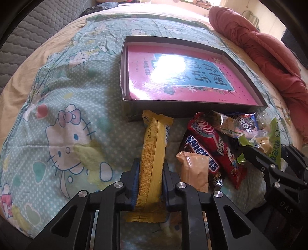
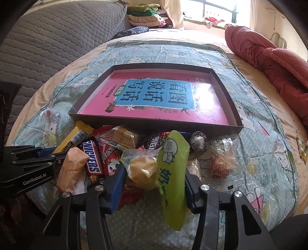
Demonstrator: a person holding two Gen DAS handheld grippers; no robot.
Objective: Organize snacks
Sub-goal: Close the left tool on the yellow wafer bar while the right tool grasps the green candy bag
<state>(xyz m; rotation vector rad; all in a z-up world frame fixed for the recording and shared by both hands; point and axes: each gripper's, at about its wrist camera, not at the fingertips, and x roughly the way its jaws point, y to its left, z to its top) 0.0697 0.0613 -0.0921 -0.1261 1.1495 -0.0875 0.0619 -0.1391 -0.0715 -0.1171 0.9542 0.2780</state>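
My left gripper (image 1: 151, 173) is shut on a long yellow snack bar (image 1: 154, 146) that points toward the shallow dark box (image 1: 132, 112); a pink book (image 1: 173, 77) lies in the box. My right gripper (image 2: 154, 173) is open around a green milk-candy packet (image 2: 173, 173) and a clear bag of yellow snack (image 2: 142, 169); the packet lies against its right finger. Between them lies a snack pile: a Snickers bar (image 2: 92, 157), a red wrapper (image 1: 217, 146), an orange packet (image 1: 194, 171). The box (image 2: 154, 124) stands just behind the pile.
Everything lies on a Hello Kitty bedsheet (image 1: 63, 123). A red quilt (image 2: 273, 59) is bunched at the far right. A grey quilted headboard (image 2: 48, 38) is at the left. A small yellow packet (image 2: 302, 148) lies apart at the right. Folded clothes (image 2: 146, 17) are stacked behind.
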